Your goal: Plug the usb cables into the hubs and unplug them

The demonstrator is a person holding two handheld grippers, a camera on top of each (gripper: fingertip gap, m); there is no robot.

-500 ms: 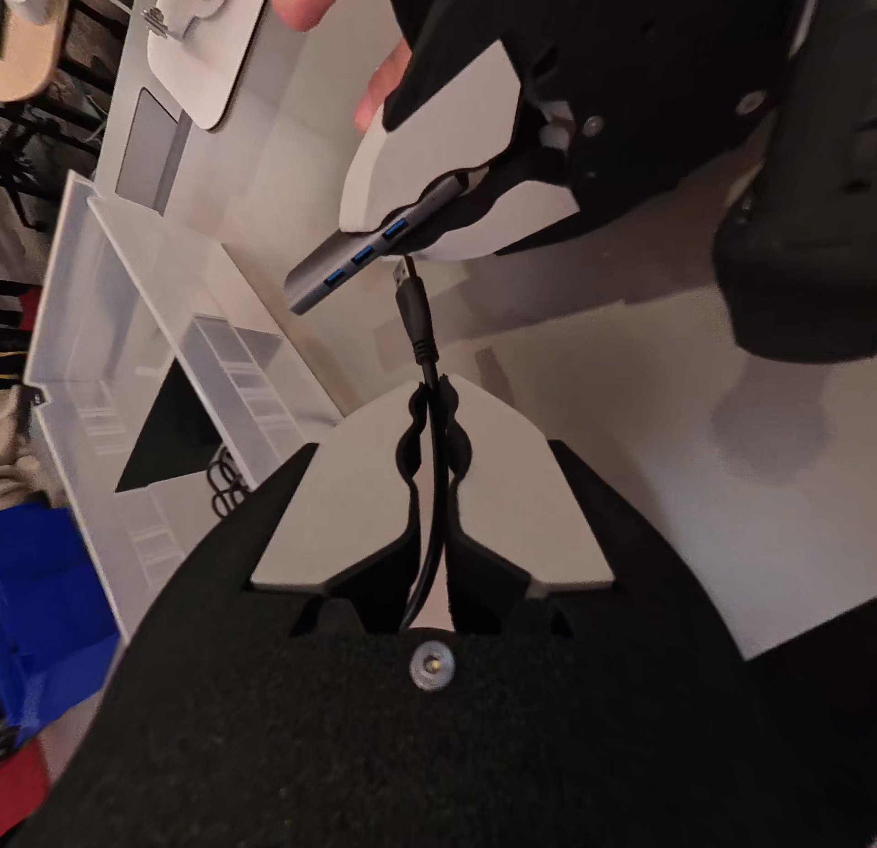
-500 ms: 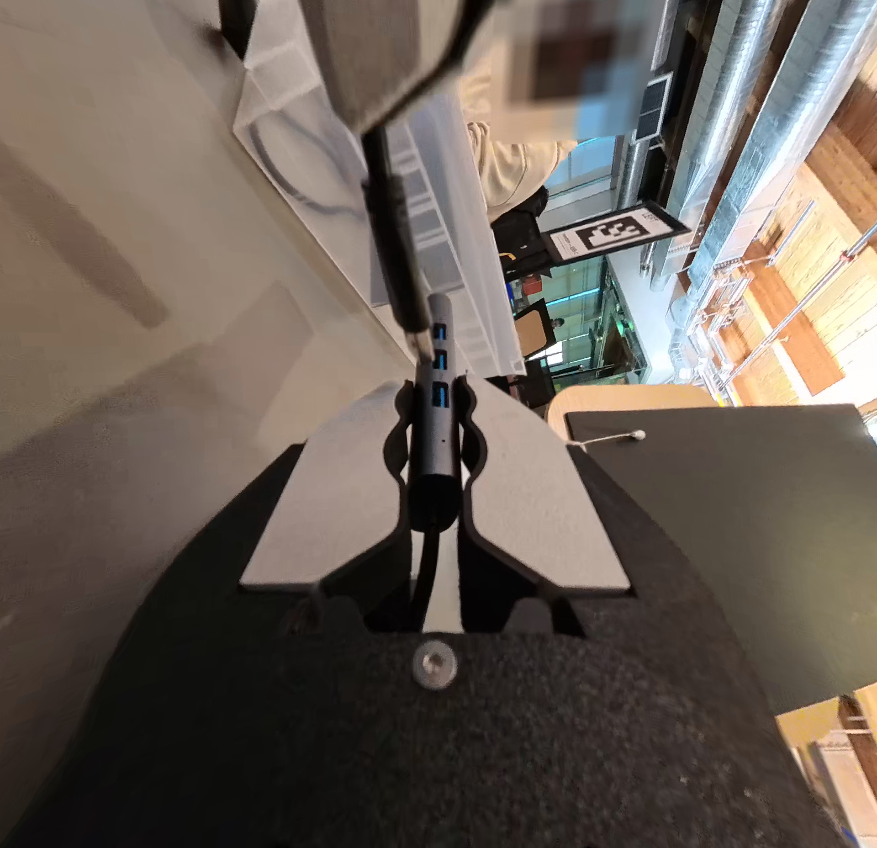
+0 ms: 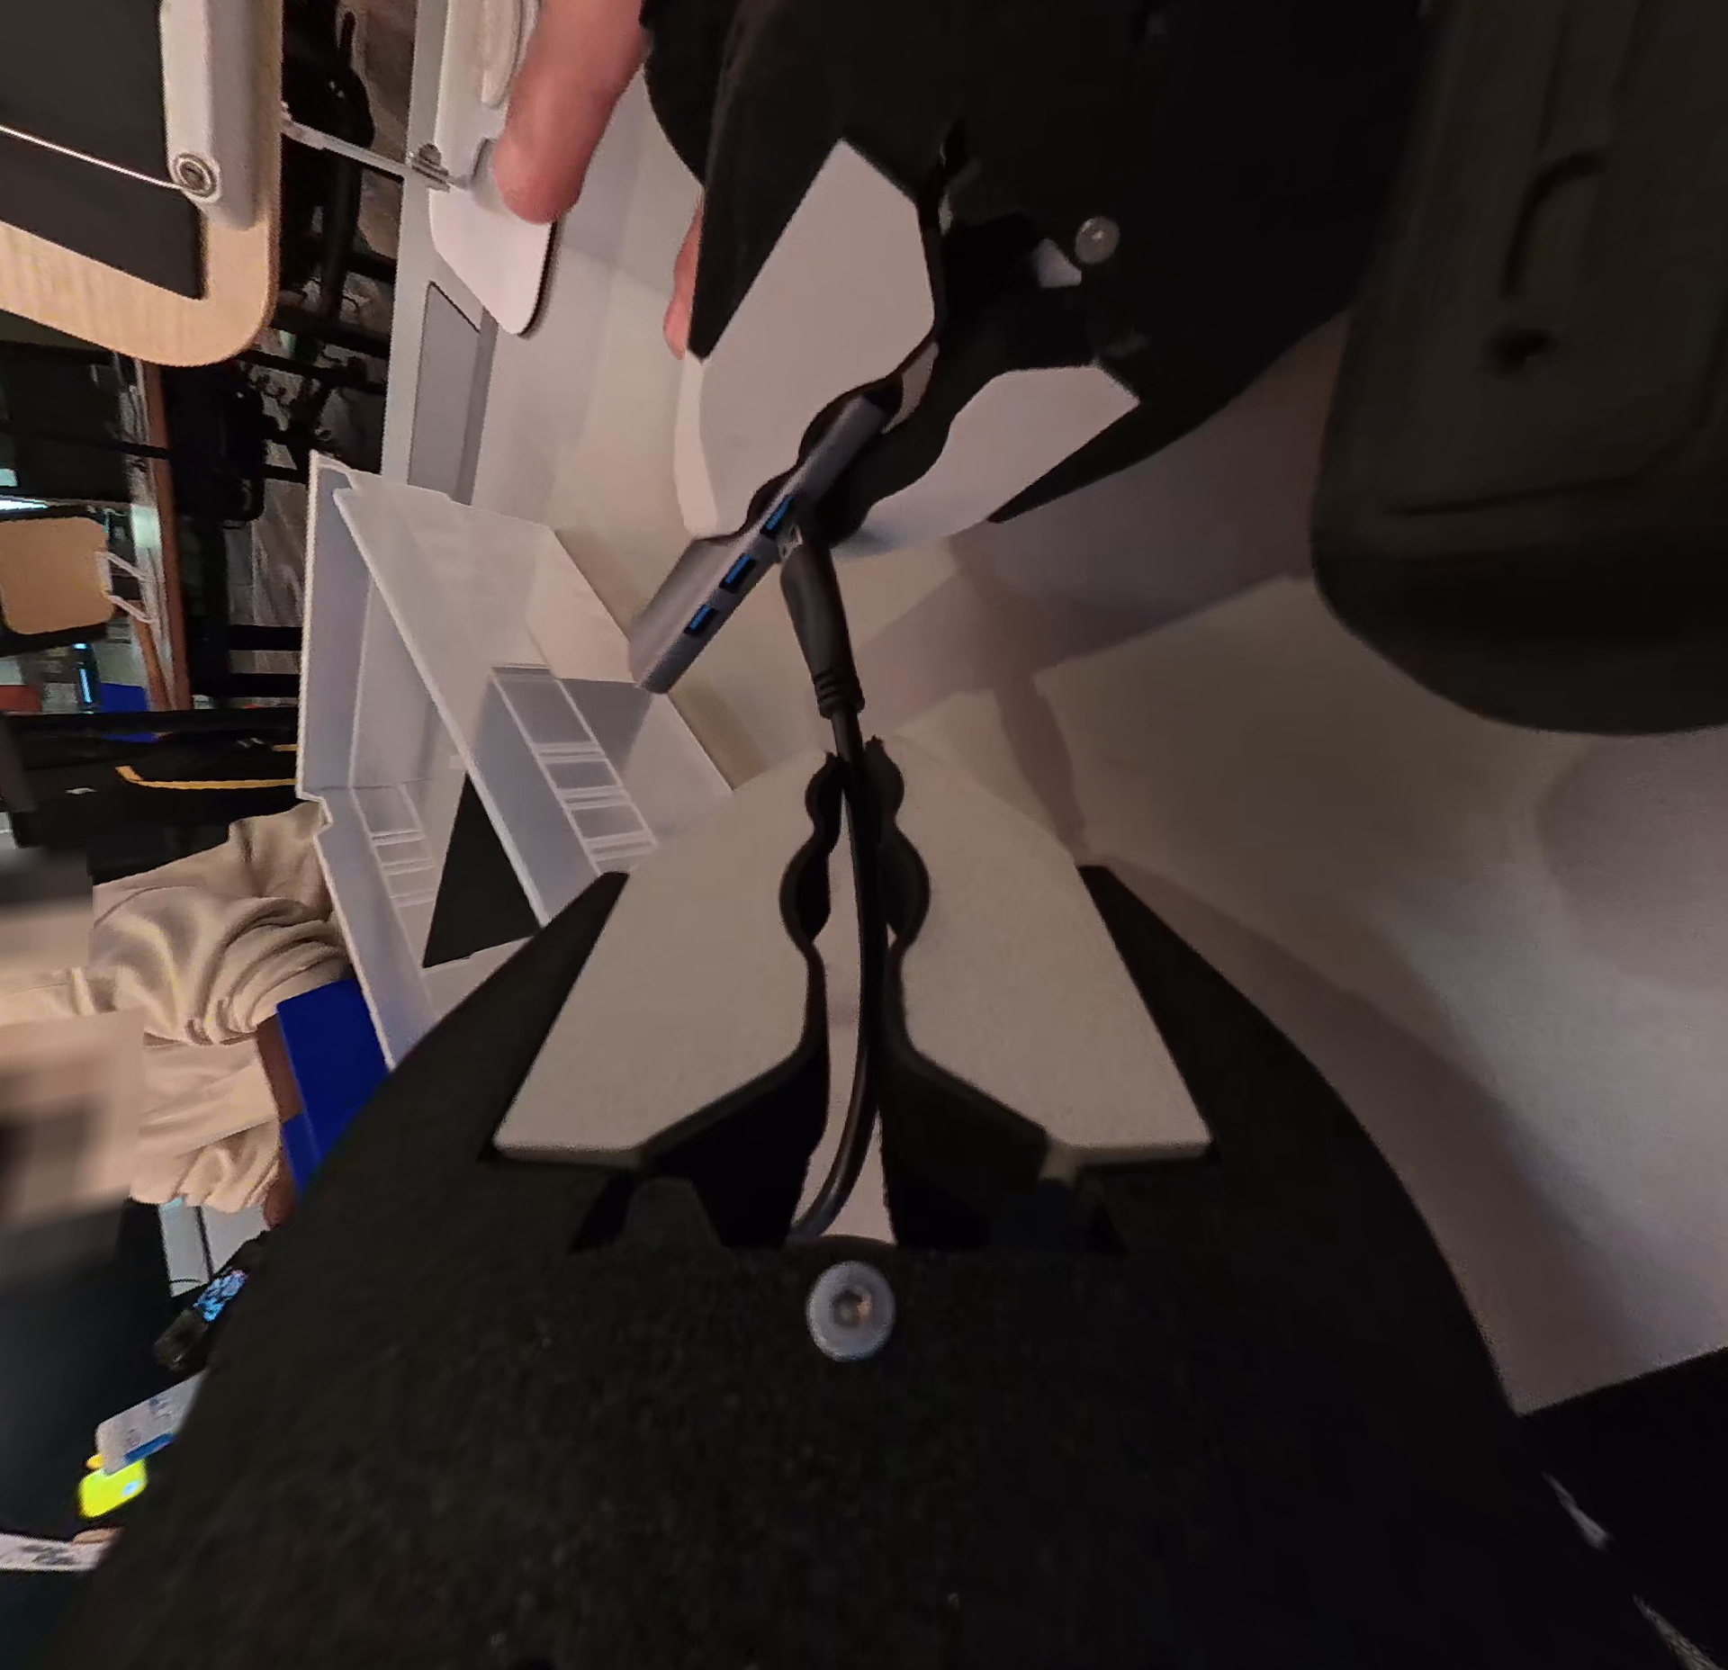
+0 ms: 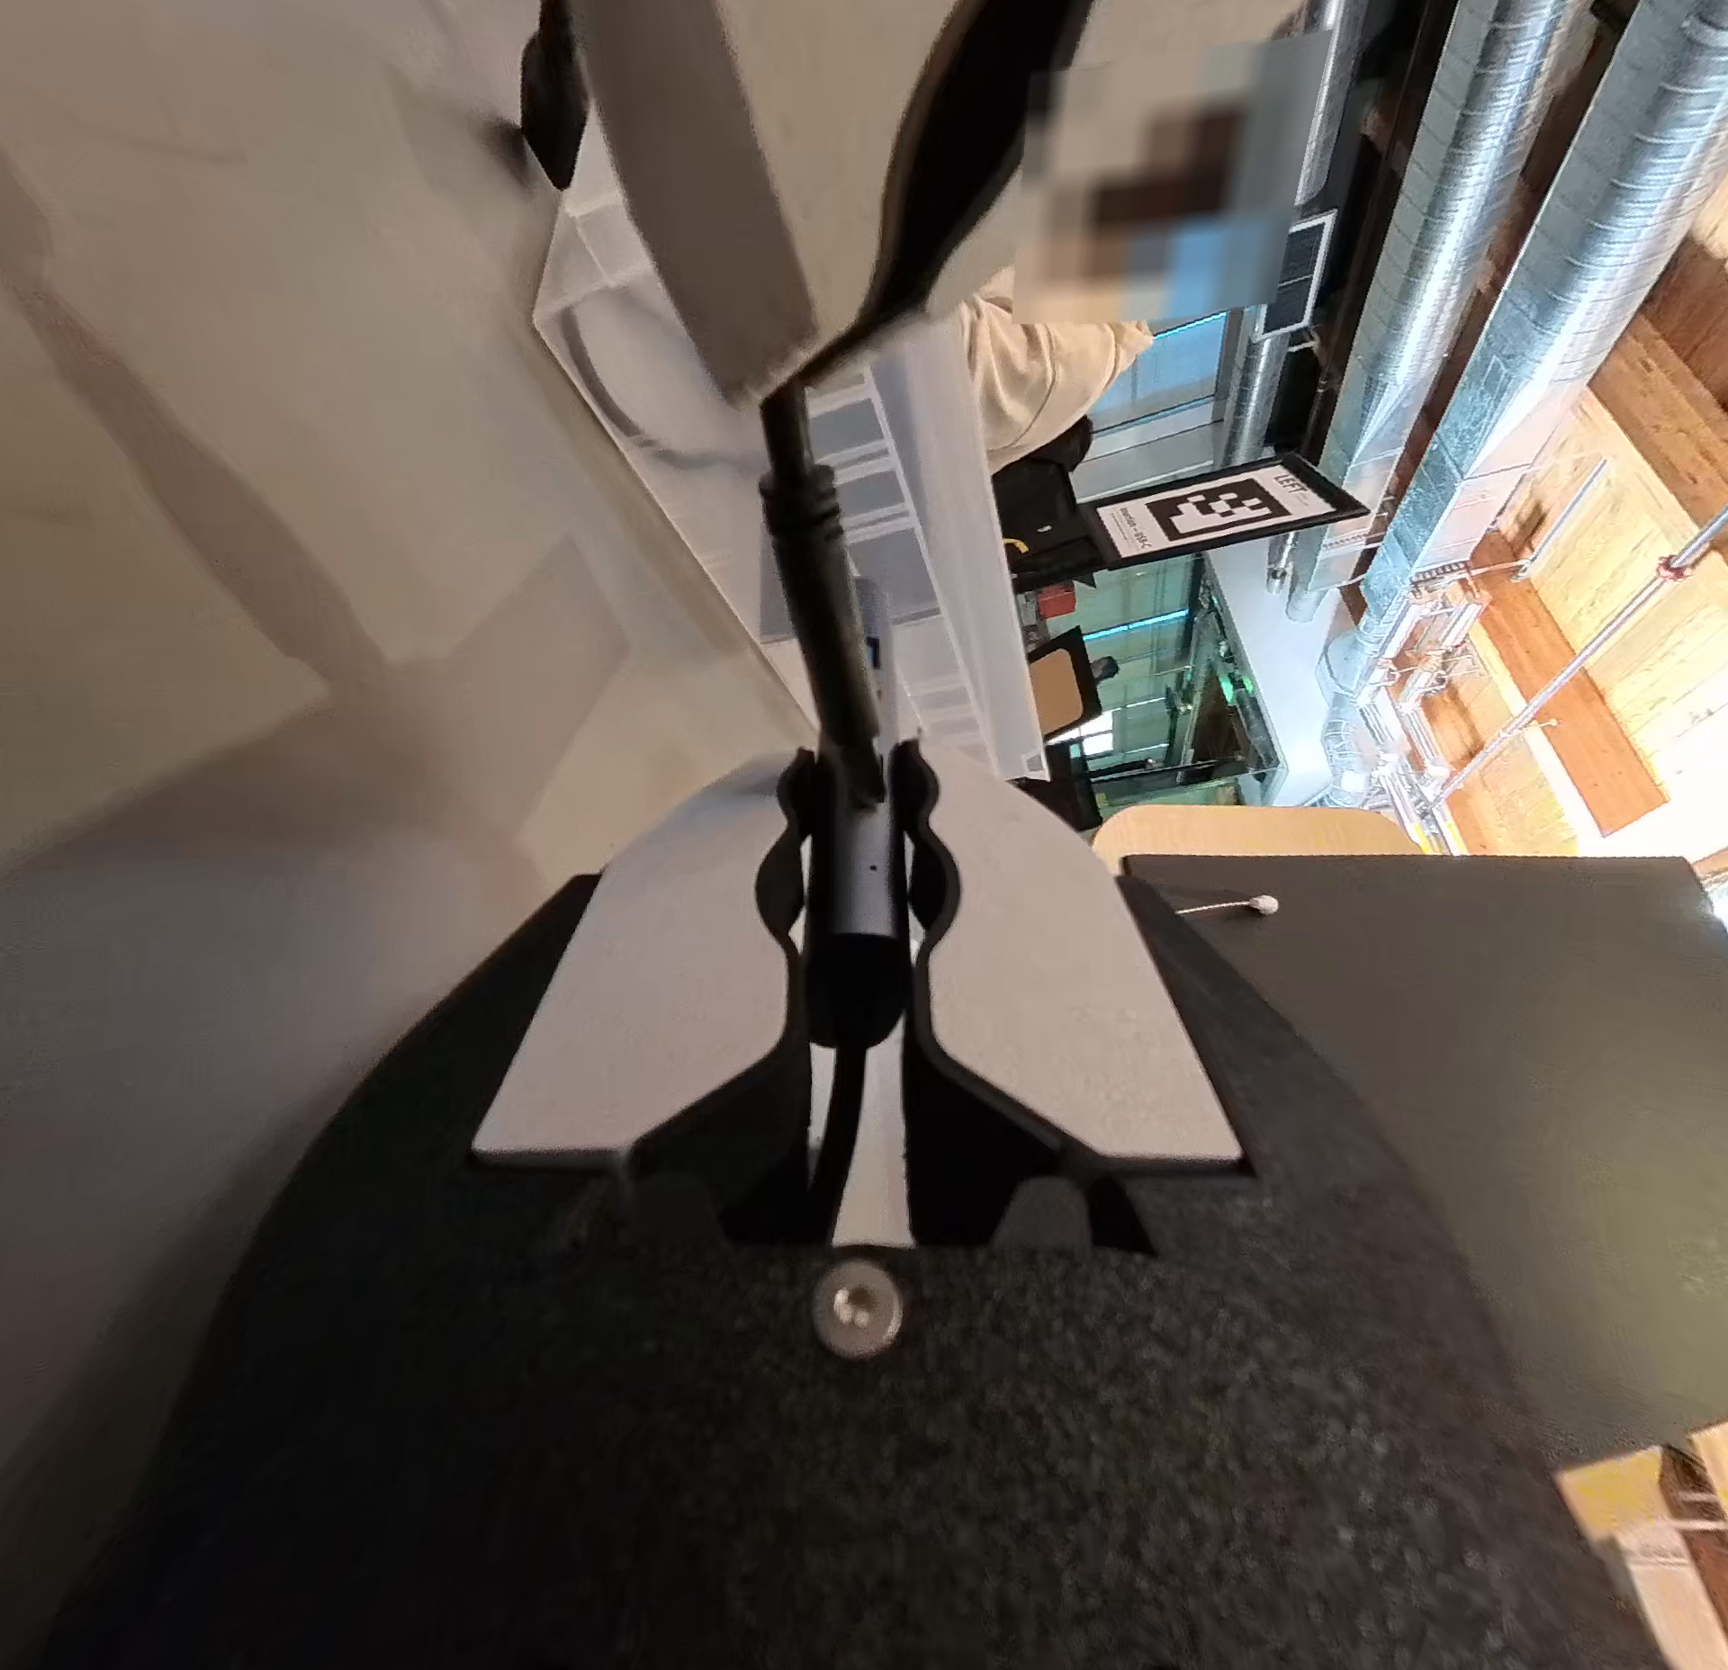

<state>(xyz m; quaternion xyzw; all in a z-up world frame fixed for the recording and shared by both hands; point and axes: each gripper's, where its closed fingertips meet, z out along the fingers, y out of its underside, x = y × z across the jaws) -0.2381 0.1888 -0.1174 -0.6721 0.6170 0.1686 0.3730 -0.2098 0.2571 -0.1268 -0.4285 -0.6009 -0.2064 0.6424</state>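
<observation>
- Left wrist view shows my left gripper with its jaws closed on the black USB cable, which runs up through the narrow slot between the two grey fingers.
- From that grip the cable's black plug sticks out ahead and meets the grey hub at the blue port nearest the other gripper; I cannot tell how far in it sits.
- On the same side of the hub, two more blue ports lie open toward its free end.
- Farther off in this view I see my right gripper clamped on the hub's far end, with a person's fingers behind it.
- Right wrist view gives me the same grip from behind: the right gripper has its jaws together on the hub, held lengthwise between them, with its own black lead trailing back toward the camera.
- Coming down from the left gripper's finger overhead, the plug touches the hub just past my fingertips.
- Both tools hang above the pale table, and a clear plastic bin sits on it off to one side.
- Beyond the bin I see a person in a cream sleeve.
</observation>
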